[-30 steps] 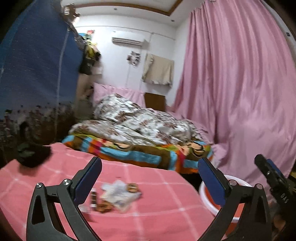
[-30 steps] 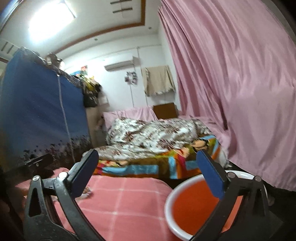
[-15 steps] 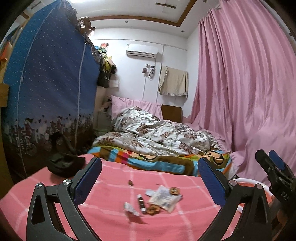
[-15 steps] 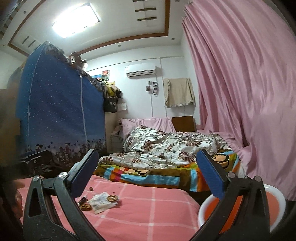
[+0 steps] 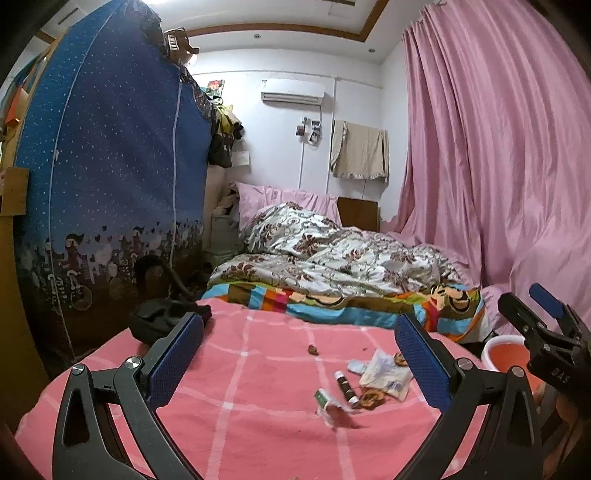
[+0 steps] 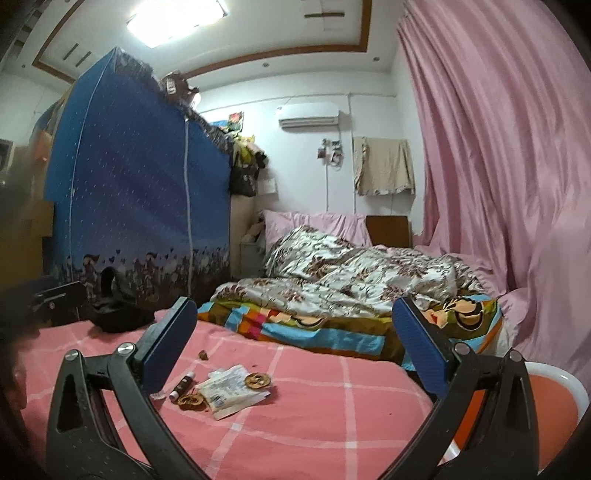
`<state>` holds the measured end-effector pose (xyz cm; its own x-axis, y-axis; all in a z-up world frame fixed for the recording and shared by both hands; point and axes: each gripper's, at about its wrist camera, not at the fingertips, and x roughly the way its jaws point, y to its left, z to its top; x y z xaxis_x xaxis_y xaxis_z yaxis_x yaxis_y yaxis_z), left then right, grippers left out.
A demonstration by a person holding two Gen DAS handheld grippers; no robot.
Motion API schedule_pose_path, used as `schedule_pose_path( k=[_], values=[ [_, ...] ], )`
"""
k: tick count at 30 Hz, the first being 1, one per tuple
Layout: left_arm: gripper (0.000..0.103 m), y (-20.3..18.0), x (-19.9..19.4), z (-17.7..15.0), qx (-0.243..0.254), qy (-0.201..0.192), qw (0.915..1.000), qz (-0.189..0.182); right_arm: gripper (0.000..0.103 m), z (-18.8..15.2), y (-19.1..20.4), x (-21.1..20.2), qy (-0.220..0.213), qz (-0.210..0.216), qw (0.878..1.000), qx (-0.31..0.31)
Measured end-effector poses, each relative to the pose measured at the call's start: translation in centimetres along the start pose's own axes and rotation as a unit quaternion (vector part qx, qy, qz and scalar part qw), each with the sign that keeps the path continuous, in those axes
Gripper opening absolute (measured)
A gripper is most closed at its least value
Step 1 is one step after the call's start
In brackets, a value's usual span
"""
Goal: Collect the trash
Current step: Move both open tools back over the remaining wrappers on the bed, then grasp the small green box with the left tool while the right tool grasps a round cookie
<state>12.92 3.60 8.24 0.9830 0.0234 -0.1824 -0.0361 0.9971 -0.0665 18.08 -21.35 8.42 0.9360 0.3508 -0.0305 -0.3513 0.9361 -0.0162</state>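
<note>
Near the right edge of the pink checked blanket [image 5: 258, 387]: wrapper [image 5: 386, 373], small tube [image 5: 345, 386], nutshells [image 6: 258, 379]; left gripper [image 5: 299, 363] and right gripper [image 6: 295, 347] above, fingers spread, empty.

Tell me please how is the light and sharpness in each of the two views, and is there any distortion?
Left wrist view: even light, sharp trash pile on the pink cloth, curtain bent by the fisheye lens. Right wrist view: the ceiling lamp glares white, the left edge is dark and blurred, and the basin sits at the frame's distorted rim.
</note>
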Motion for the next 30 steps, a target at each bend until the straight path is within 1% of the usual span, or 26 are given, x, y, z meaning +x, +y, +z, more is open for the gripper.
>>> schedule_pose_path(
  k=[5,9,14,18,24,28,29,30],
  values=[
    [0.102,0.3,1.2,-0.8,0.0,0.039,0.9993,0.0,0.103,-0.5,0.9,1.4,0.035,0.021,0.999,-0.014],
    [0.101,0.6,2.5,-1.0,-0.01,0.07,0.9975,-0.004,0.103,-1.2,1.2,2.5,0.06,0.028,0.998,-0.018],
    [0.101,0.2,3.8,-1.5,-0.001,0.103,0.9947,0.001,0.103,-1.8,1.2,3.5,0.087,0.033,0.996,-0.011],
    [0.1,-0.1,4.6,-1.9,0.003,0.122,0.9925,-0.003,0.098,-2.3,1.1,4.1,0.106,0.035,0.994,-0.007],
    [0.093,-0.4,5.6,-2.2,0.011,0.147,0.9889,-0.016,0.088,-2.9,0.8,5.0,0.132,0.042,0.99,0.0],
    [0.08,-0.8,6.3,-2.4,0.018,0.166,0.9856,-0.024,0.081,-3.2,0.6,5.4,0.146,0.048,0.988,0.007],
    [0.079,-0.9,6.6,-2.4,0.018,0.172,0.9846,-0.027,0.081,-3.3,0.6,5.4,0.149,0.049,0.988,0.008],
    [0.076,-0.9,6.8,-2.6,0.019,0.179,0.9831,-0.03,0.079,-3.4,0.6,5.6,0.155,0.05,0.987,0.01]
  ],
)
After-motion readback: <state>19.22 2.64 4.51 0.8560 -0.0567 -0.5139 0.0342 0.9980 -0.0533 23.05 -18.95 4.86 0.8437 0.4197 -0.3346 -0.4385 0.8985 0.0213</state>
